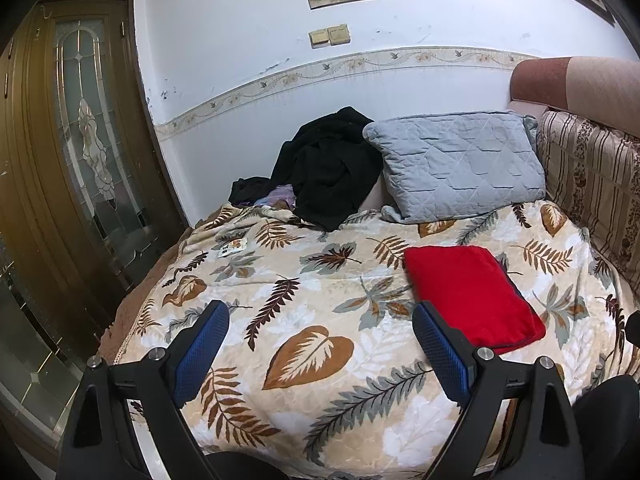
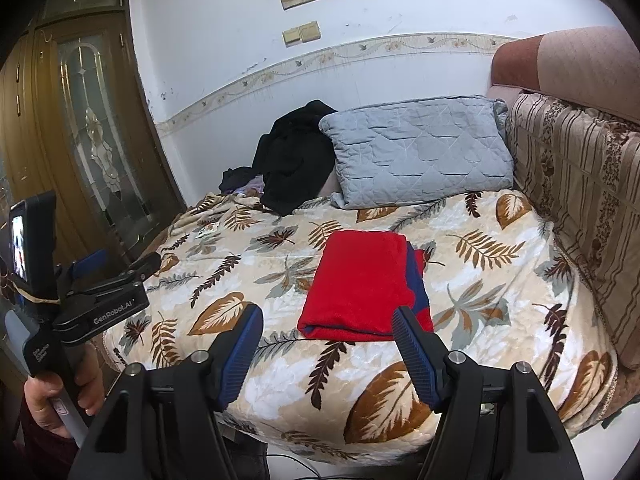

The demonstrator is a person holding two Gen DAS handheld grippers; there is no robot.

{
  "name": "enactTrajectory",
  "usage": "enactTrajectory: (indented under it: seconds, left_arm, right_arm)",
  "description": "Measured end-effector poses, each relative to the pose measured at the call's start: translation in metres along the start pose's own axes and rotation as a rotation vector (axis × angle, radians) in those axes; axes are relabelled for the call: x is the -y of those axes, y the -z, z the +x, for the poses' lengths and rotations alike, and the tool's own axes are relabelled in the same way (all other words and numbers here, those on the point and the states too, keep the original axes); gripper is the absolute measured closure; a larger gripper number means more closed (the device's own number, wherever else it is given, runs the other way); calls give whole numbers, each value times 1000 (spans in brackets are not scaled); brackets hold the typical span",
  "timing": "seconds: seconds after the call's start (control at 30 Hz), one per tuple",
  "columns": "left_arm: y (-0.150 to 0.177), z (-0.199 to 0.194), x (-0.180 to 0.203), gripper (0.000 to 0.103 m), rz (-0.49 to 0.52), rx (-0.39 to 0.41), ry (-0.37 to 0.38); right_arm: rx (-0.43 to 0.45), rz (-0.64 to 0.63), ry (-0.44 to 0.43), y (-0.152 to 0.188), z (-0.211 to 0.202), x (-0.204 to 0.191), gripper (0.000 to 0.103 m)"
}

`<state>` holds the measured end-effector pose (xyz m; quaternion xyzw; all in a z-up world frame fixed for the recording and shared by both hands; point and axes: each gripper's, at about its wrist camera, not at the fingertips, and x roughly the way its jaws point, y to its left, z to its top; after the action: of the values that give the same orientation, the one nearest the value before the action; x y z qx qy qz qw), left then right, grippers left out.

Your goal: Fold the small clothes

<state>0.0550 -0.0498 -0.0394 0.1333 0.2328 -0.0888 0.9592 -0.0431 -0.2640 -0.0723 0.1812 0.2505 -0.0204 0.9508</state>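
A folded red garment [image 1: 472, 296] [image 2: 360, 280] with a dark blue edge lies flat on the leaf-patterned blanket [image 1: 312, 280] [image 2: 480, 280] of a bed. My left gripper [image 1: 320, 306] hovers open over the blanket, to the left of the red garment, with nothing between its blue pads [image 1: 204, 344]. In the right wrist view my right gripper [image 2: 327, 312] stands open just short of the garment's near edge, apart from it. That view also has the left gripper [image 2: 120, 264] at the far left, held by a hand [image 2: 56, 400].
A heap of black clothes [image 1: 328, 168] [image 2: 288, 160] and a grey quilted pillow [image 1: 456, 164] [image 2: 416, 152] lie at the back against the wall. A striped cushion [image 2: 580, 200] lines the right side. A wooden door with glass [image 1: 80, 140] stands on the left.
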Motion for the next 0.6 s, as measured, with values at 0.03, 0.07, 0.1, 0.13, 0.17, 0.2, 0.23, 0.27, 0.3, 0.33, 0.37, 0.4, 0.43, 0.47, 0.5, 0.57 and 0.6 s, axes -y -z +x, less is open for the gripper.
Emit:
enactTrajectory:
  seconds: [0.03, 0.07, 0.1, 0.13, 0.17, 0.2, 0.23, 0.27, 0.3, 0.33, 0.37, 0.4, 0.43, 0.47, 0.5, 0.57, 0.6]
  left_arm:
    - [0, 0, 0, 10, 0, -1, -1]
    - [0, 1, 0, 10, -1, -1, -1]
    - [0, 1, -1, 10, 0, -1, 2]
    - [0, 1, -1, 10, 0, -1, 1]
    - [0, 1, 0, 10, 0, -1, -1]
    - [0, 1, -1, 10, 1, -1, 1]
    - [0, 1, -1, 10, 1, -1, 1]
    - [0, 0, -1, 10, -1, 0, -1]
    - [0, 1, -1, 10, -1, -1, 0]
    - [0, 1, -1, 10, -2, -1, 2]
    - [0, 1, -1, 10, -1, -1, 1]
    - [0, 0, -1, 10, -1, 0, -1]
    - [0, 0, -1, 10, -2, 2, 0]
    - [0, 1, -1, 10, -3, 3, -1]
    - [0, 0, -1, 10, -4, 5, -1]
    - [-1, -1, -1, 10, -4, 9, -2]
    - [-1, -1, -1, 10, -4, 11, -2]
  right_arm:
    - [0, -1, 1, 0, 0, 0, 31]
    - [-1, 0, 0, 0, 0, 0, 31]
    - [-3, 2, -1, 0, 0, 0, 31]
    - [-3, 3, -3, 0, 0, 1, 31]
    - [-4, 3, -4, 0, 1, 2, 31]
    - [-3, 2, -2, 0, 1, 2, 31]
    - [-3, 1, 0, 0, 1, 2, 31]
    - [-3, 0, -1, 0, 2, 2, 31]
    - [-3, 0, 0, -1, 2, 2, 31]
    - [-2, 0, 3, 0, 2, 1, 31]
    - [-1, -2, 6, -1, 2, 1, 31]
    - [-1, -3, 8, -1, 2, 1, 31]
    - [-1, -3, 9, -1, 3, 0, 31]
    - [1, -1, 8, -2, 3, 0, 31]
    - [3, 0, 8, -2, 2, 0, 31]
    - [5, 0, 9, -3, 2, -1, 31]
    - [5, -2, 9, -3, 2, -1, 31]
